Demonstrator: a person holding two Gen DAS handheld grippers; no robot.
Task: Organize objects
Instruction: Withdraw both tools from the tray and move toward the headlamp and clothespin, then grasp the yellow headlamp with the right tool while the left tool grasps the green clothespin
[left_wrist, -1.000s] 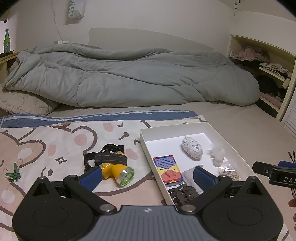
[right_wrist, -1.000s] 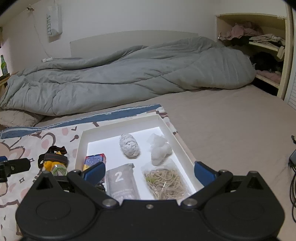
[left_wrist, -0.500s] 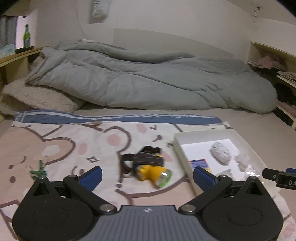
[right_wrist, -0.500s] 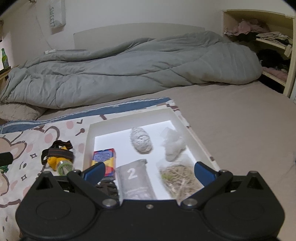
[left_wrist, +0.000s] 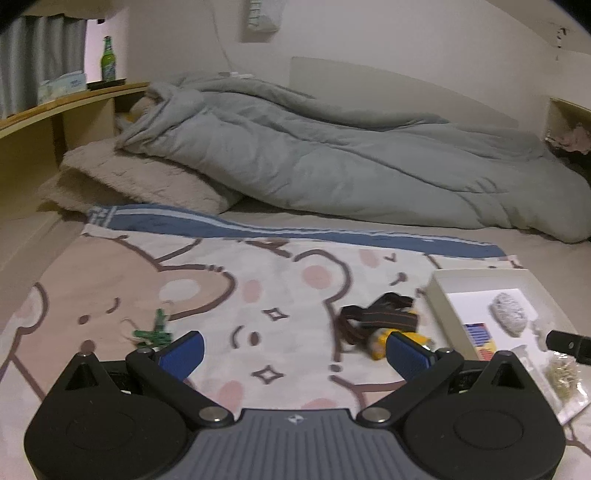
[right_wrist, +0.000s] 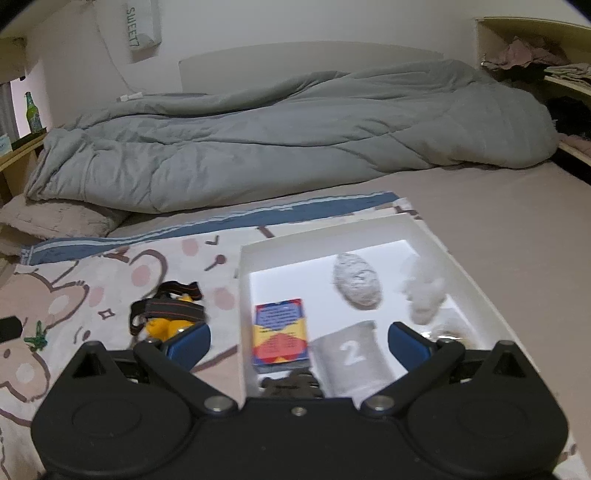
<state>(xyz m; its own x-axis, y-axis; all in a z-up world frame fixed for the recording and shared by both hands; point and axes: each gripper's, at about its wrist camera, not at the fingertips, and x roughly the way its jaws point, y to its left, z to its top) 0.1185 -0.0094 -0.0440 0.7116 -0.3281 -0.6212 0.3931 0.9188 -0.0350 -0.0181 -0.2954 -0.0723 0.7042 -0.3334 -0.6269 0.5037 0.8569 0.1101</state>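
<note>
Left gripper (left_wrist: 293, 349) swung leftward (jaws apart, both); pouch (right_wrist: 352, 356) reads "2".

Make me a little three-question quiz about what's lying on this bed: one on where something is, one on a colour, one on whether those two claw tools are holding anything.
1. Where does the headlamp lie?
A. inside the white tray
B. on the cartoon blanket, left of the white tray
C. on the grey duvet

2. What colour is the headlamp's body?
A. yellow
B. green
C. white

3. How are the left gripper and right gripper?
A. both open, holding nothing
B. left clamped on the headlamp
C. right clamped on the card box

Answers: 1 B, it rests on the cartoon blanket outside the white tray. 2 A, yellow shows beneath its black strap. 3 A, the fingers stand wide apart with nothing between them.
</note>
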